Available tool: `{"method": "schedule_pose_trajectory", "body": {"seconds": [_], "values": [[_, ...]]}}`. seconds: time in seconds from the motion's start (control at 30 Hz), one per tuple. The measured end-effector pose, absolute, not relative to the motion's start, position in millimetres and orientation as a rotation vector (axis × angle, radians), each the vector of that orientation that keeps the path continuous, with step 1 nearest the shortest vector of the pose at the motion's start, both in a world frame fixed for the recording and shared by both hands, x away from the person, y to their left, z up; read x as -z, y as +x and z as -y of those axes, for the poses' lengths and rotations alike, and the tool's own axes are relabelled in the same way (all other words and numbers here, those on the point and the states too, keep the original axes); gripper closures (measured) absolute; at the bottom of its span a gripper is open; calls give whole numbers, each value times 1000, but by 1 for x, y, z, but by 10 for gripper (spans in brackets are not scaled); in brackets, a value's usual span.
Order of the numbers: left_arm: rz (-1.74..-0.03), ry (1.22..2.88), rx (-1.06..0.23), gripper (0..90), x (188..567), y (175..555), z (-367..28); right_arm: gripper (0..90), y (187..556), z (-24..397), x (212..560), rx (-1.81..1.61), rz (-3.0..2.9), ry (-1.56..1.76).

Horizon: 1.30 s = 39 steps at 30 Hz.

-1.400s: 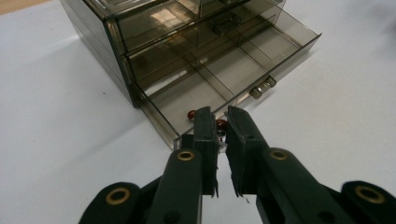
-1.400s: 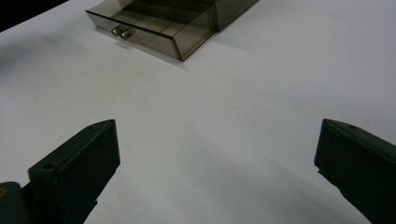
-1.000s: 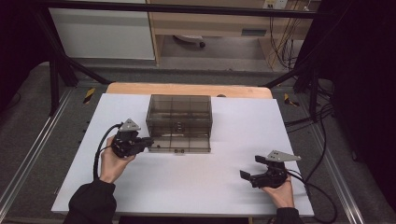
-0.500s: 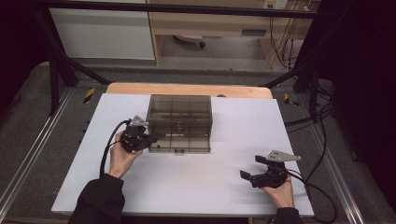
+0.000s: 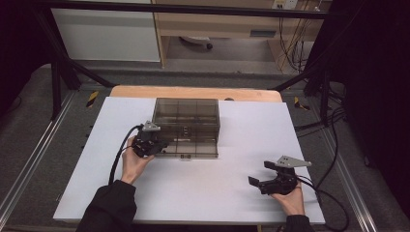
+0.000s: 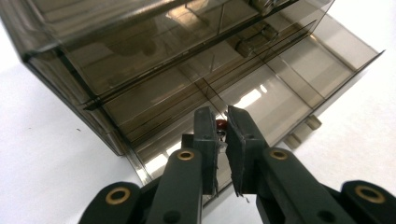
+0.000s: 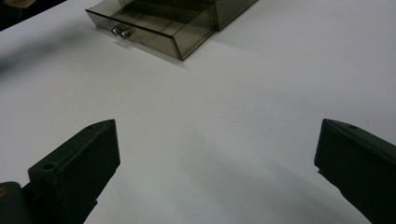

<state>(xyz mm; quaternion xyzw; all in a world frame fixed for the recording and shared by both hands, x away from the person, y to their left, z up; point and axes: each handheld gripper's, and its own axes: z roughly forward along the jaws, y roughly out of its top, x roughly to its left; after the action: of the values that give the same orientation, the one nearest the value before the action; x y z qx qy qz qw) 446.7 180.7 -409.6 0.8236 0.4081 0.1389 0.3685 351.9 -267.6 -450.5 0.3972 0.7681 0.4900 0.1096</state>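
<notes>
- Broadly, the white table (image 5: 193, 193) carries everything, with my two hands well apart on it.
- Toward the far side sits a smoky clear drawer box (image 5: 186, 118), its lowest drawer (image 5: 186, 149) pulled out toward me.
- My right gripper (image 5: 263, 178) rests near the table's right front, jaws spread wide, holding nothing.
- My left gripper (image 6: 223, 135) hovers over the open drawer's left end, jaws nearly together around a small red thing (image 6: 221, 124); whether it is truly pinched I cannot tell.

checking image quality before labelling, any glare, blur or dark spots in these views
High view: soft and grainy, corners dark, table evenly lit. Left gripper view: bright reflections on the smoky drawer box, its far end soft. Right gripper view: right hand-held gripper casts faint shadows, no glare.
</notes>
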Motion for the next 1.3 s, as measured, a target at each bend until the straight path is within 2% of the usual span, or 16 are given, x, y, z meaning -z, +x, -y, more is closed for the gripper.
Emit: {"method": "schedule_pose_trajectory", "body": {"seconds": [0.83, 1.3], "values": [[-1044, 2159, -341, 807, 435, 458, -172, 6, 352, 268, 450, -1444, -2257, 1169], [-1039, 2108, -320, 644, 420, 448, -178, 6, 352, 268, 450, -1446, -2254, 1169]]}}
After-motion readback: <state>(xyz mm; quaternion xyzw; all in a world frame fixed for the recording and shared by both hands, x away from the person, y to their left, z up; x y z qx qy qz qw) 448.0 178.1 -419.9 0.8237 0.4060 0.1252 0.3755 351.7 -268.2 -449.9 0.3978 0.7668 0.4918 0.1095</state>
